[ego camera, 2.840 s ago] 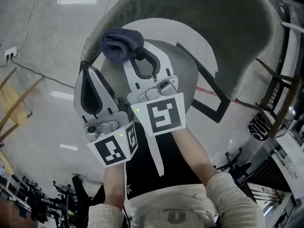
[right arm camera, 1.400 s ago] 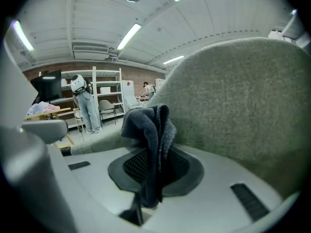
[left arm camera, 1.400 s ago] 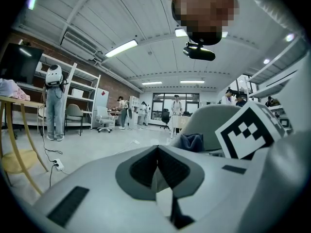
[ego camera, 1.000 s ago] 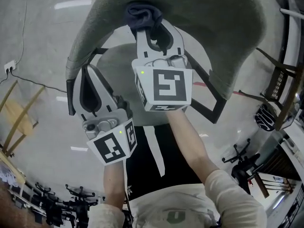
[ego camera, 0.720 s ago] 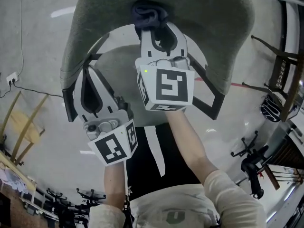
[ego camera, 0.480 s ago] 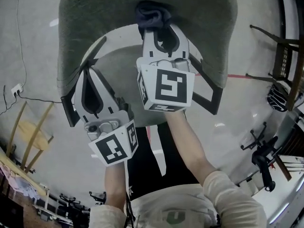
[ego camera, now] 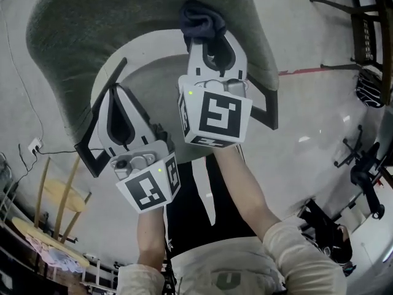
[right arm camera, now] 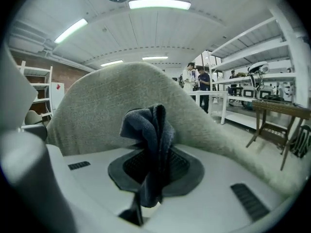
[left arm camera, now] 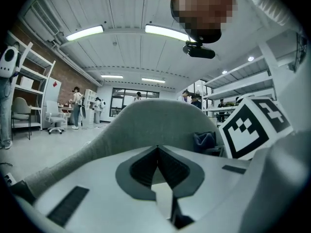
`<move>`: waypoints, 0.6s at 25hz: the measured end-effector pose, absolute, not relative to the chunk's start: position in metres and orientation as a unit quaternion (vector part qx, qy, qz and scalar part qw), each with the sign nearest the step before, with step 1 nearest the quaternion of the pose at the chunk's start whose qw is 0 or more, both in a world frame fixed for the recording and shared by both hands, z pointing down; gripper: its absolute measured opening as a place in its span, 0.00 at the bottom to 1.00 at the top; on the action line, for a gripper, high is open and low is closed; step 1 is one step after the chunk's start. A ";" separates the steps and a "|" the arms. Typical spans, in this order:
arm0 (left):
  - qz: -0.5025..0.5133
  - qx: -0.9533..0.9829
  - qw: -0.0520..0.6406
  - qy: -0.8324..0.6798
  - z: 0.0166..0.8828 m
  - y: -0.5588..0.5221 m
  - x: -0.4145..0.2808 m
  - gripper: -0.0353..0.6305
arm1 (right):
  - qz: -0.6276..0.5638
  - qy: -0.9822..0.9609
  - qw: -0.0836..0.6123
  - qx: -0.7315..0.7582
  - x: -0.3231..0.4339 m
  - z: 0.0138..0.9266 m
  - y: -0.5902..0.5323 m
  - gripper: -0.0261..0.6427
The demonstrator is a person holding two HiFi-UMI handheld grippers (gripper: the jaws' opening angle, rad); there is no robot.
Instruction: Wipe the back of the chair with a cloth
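Note:
The chair's grey fabric back (ego camera: 80, 23) curves across the top of the head view. My right gripper (ego camera: 206, 34) is shut on a dark blue cloth (ego camera: 200, 17), and the bunched cloth lies against the back's inner face near its right part. In the right gripper view the cloth (right arm camera: 151, 125) stands up between the jaws in front of the grey back (right arm camera: 97, 106). My left gripper (ego camera: 113, 92) is shut on nothing and sits lower left, beside the chair's black frame (ego camera: 92, 146). The left gripper view shows its jaws together, the back (left arm camera: 160, 118) ahead and the cloth (left arm camera: 205, 141) to the right.
A wooden stool (ego camera: 58, 195) stands on the floor at lower left, with a wall socket and cable (ego camera: 34, 146) near it. Dark chairs (ego camera: 368, 17) and office-chair bases (ego camera: 365, 171) stand at the right. Shelving, a wooden table (right arm camera: 279, 113) and people (right arm camera: 194, 84) lie beyond the chair.
My right gripper carried the cloth from the back's left end rightward along its inner face. The chair back has swung left in the view. The left gripper has hardly moved.

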State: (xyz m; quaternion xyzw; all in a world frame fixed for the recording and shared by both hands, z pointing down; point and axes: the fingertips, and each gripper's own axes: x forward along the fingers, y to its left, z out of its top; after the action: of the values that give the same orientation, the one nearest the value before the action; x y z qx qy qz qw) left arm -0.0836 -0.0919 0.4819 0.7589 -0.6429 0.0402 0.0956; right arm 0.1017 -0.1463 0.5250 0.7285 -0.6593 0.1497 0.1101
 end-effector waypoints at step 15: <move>0.047 0.822 0.091 -0.560 0.481 -0.083 -0.018 0.08 | 0.165 -0.539 0.111 0.819 0.183 0.530 -0.070 0.13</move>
State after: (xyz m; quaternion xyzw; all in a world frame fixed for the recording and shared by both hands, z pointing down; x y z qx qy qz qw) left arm -0.0183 -0.0827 0.4806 0.8222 -0.5599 0.0465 0.0910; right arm 0.1834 -0.0700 0.5304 0.8187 -0.5386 0.1649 0.1115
